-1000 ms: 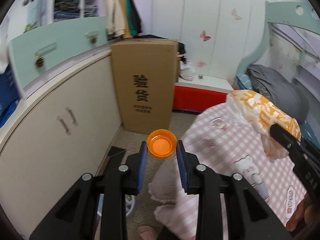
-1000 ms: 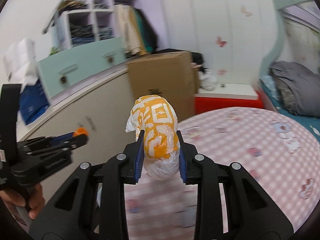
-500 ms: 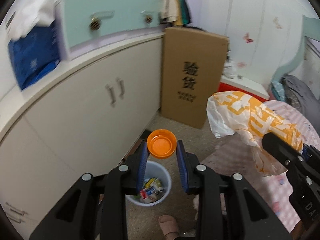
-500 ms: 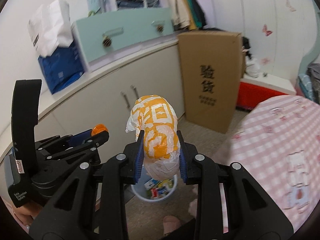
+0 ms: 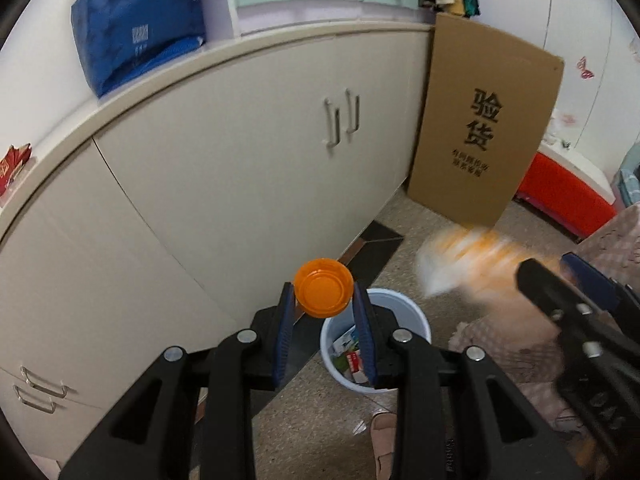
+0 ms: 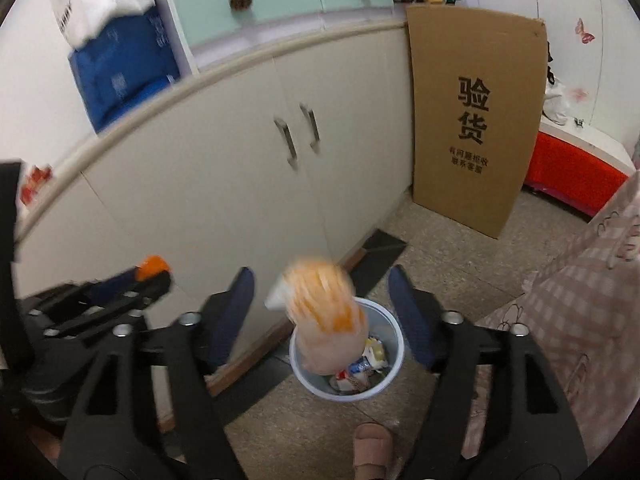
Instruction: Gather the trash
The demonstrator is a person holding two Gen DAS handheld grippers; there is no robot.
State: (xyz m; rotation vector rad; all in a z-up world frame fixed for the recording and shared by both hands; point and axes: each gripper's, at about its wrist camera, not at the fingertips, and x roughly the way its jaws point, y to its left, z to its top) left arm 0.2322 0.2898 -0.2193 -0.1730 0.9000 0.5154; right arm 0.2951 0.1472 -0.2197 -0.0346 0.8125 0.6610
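Orange-printed plastic bag (image 6: 324, 316) drops toward the waste bin (image 6: 390, 376) as the right gripper (image 6: 320, 304) opens; left gripper (image 5: 323, 312) grips the orange cap (image 5: 323, 293), undropped.

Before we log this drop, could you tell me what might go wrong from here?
The right gripper is opening, and the blurred orange-and-white bag looks bulky beside the small bin; it may catch the rim or tip it. The orange cap in the left gripper sits off-centre, toward the cabinet.
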